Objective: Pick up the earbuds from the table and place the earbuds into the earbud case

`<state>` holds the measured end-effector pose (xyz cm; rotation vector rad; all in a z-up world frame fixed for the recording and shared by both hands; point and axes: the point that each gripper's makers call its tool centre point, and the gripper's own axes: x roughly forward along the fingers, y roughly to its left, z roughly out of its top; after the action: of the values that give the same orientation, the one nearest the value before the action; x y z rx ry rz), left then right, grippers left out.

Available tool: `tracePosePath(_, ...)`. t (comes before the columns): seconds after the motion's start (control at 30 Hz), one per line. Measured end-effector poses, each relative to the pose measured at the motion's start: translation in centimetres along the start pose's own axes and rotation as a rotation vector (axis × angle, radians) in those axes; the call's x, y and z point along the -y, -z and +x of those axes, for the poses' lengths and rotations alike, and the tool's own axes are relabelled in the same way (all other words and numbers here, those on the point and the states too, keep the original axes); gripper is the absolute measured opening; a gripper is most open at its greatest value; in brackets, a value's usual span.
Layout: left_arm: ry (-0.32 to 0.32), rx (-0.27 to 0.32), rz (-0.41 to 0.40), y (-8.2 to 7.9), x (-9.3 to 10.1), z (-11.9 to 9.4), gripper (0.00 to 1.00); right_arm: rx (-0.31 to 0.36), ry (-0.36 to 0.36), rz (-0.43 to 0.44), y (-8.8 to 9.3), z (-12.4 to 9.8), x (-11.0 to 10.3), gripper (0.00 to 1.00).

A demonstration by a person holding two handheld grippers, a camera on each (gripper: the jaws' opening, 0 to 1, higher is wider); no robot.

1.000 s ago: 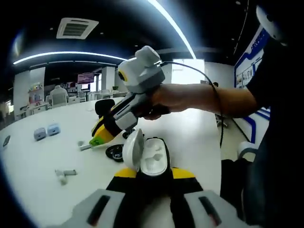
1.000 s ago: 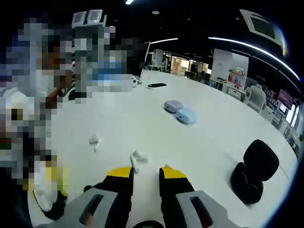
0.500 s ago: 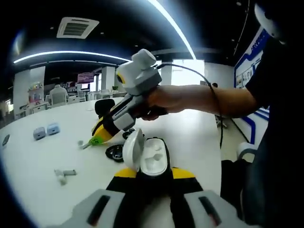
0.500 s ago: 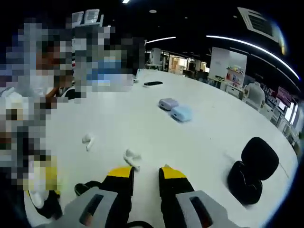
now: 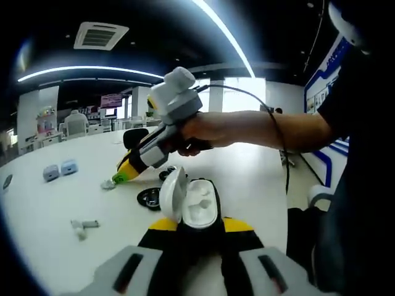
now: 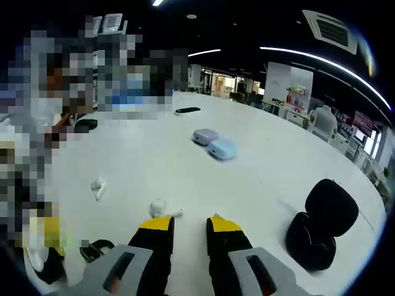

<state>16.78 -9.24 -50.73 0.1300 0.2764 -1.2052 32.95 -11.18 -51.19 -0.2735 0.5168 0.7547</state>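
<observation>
left gripper view: left gripper [image 5: 191, 227] clamped on open white earbud case [image 5: 190, 202], lid up at 11 o'clock.
right gripper [image 5: 117, 179]: enters from 1 o'clock, tips at an earbud [image 5: 106, 184] on table [image 5: 49, 213]; second earbud [image 5: 83, 226] at 9 o'clock.
right gripper view: right gripper [image 6: 188, 227] jaws slightly apart, holding nothing; earbud [image 6: 162, 208] just beyond left jaw tip, other earbud [image 6: 97, 187] at 10 o'clock.

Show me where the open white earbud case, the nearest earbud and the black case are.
open white earbud case [image 5: 200, 209], left gripper view, inner tray.
nearest earbud [image 6: 159, 208], right gripper view, rounded head.
black case [image 6: 331, 207], right gripper view, raised lid.
</observation>
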Motion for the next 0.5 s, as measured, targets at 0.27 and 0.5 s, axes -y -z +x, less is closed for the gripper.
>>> tracePosePath(0.27,-0.001,0.0,0.002,-0.04,-0.04,0.02,0.24,0.01,0.007,0.0,-0.16,0.21,0.44,0.2)
tracePosePath(0.5,-0.004,0.0,0.003,-0.05,-0.05,0.02,0.24,0.018,0.006,-0.003,-0.55,0.73,0.38,0.2)
